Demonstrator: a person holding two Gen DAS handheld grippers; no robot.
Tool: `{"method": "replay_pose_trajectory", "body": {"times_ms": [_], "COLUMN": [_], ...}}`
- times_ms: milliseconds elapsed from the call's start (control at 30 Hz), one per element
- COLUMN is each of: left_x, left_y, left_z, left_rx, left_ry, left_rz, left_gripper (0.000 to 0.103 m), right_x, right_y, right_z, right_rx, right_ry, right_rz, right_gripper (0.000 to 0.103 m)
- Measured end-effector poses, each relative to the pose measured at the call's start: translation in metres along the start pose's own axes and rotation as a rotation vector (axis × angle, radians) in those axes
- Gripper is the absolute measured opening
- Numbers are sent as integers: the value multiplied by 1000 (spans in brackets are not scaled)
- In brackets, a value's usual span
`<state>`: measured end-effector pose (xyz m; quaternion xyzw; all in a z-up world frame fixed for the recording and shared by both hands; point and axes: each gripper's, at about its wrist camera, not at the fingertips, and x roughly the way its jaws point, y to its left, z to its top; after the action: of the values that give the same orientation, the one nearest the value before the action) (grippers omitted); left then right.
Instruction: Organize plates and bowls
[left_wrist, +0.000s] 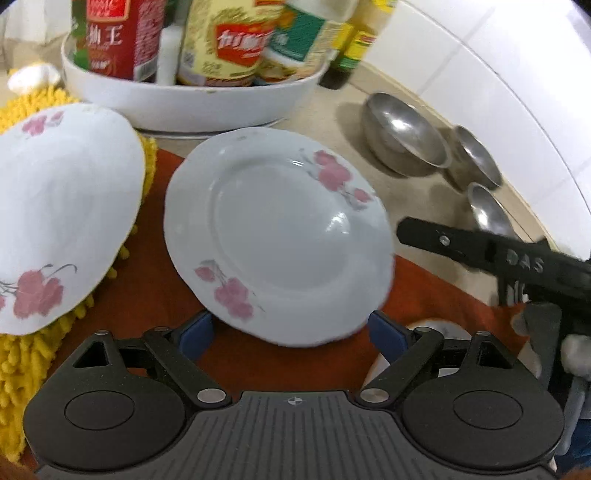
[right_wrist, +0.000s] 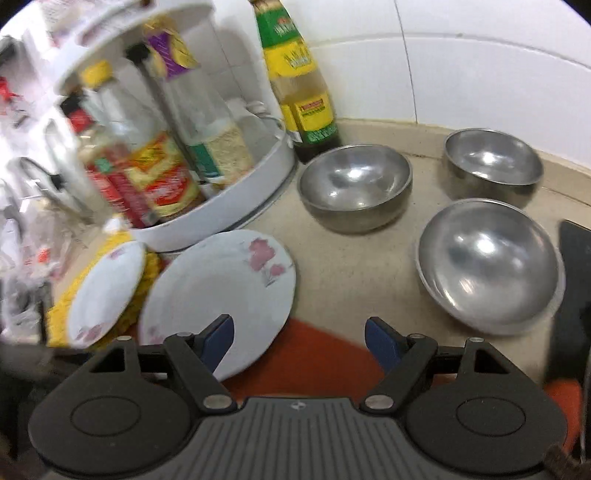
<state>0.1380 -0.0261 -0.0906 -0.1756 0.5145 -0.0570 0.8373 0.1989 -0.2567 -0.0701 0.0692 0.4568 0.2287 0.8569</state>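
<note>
A white plate with pink flowers (left_wrist: 277, 236) lies partly on a red mat, just ahead of my open left gripper (left_wrist: 291, 332); it also shows in the right wrist view (right_wrist: 218, 291). A second flowered plate (left_wrist: 62, 214) rests on a yellow mop cloth to its left, also in the right wrist view (right_wrist: 107, 291). Three steel bowls stand on the counter: one at the back left (right_wrist: 354, 184), one at the back right (right_wrist: 491, 162), one near right (right_wrist: 487, 266). My right gripper (right_wrist: 299, 343) is open and empty above the mat; its finger (left_wrist: 461, 251) shows in the left view.
A white round rack (right_wrist: 221, 206) of sauce bottles and jars stands behind the plates. A tall bottle with a yellow label (right_wrist: 303, 88) stands by the tiled wall. The red mat (right_wrist: 317, 358) covers the near counter. The yellow cloth (left_wrist: 22, 354) lies left.
</note>
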Motion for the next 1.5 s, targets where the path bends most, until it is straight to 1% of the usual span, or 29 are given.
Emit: {"method": "replay_pose_trajectory", "body": {"times_ms": [67, 167, 200, 233, 267, 300, 333, 400, 467, 500, 533, 633, 733, 767, 833, 867, 933, 967, 1000, 1067, 1167, 1267, 1400, 1500], "left_x": [2, 1, -2, -4, -6, -8, -10, -8, -7, -6, -5, -7, -7, -10, -7, -6, -4, -3, -2, 2, 9, 14, 13, 10], "left_y": [2, 6, 9, 11, 14, 16, 19, 23, 23, 20, 17, 9, 0, -3, -5, -4, -3, -3, -2, -2, -8, -16, -14, -16], "left_z": [3, 6, 5, 6, 6, 5, 5, 8, 12, 12, 11, 4, -2, -7, -10, -11, -8, -4, -1, 3, 6, 4, 5, 4], "left_rx": [-13, -26, -32, -38, -40, -37, -37, -57, -63, -46, -23, 22, 60, 83, 119, 121, 123, 117, 112, 118, 153, 181, 169, 175], "left_ry": [-9, -19, -21, -20, -16, -18, -24, -38, -41, -34, -33, -32, -19, -17, -4, 4, -8, -9, -12, -26, -36, -46, -51, -56], "left_rz": [3, -2, -5, -1, -2, -11, -17, -19, -7, -4, 12, 49, 82, 81, 69, 67, 83, 96, 101, 131, 179, 218, 224, 234], "left_gripper": [95, 95, 93, 89, 88, 88, 88, 89, 92, 93, 93, 94, 95, 96, 95, 94, 94, 94, 94, 94, 95, 97, 95, 94], "right_x": [20, 44, 50, 56, 58, 60, 62, 65, 68, 69, 69, 69, 65, 62, 55, 49, 43, 41, 40, 42, 53, 55, 53, 53], "right_y": [-2, 2, 3, 4, 5, 6, 6, 8, 7, 7, 7, 10, 8, 8, 11, 12, 7, 2, 0, -2, -1, 6, 11, 10], "right_z": [11, 21, 23, 25, 27, 30, 32, 37, 41, 42, 43, 41, 38, 35, 29, 25, 22, 22, 23, 28, 31, 26, 21, 21], "right_rx": [24, 8, 3, 3, -7, -8, -6, -9, -19, -15, -6, -35, -4, -7, -30, -47, -50, -33, -30, -32, 1, -26, -38, -4], "right_ry": [25, 55, 61, 74, 63, 70, 69, 76, 74, 75, 85, 84, 110, 116, 128, 134, 151, 151, 132, 114, 137, 122, 107, 112], "right_rz": [27, 28, 31, 36, 52, 66, 75, 91, 111, 115, 137, 126, 144, 143, 133, 131, 144, 150, 148, 120, 144, 156, 132, 130], "right_gripper": [71, 66, 64, 62, 61, 61, 58, 58, 57, 56, 56, 56, 56, 56, 57, 57, 56, 56, 56, 56, 57, 57, 57, 57]}}
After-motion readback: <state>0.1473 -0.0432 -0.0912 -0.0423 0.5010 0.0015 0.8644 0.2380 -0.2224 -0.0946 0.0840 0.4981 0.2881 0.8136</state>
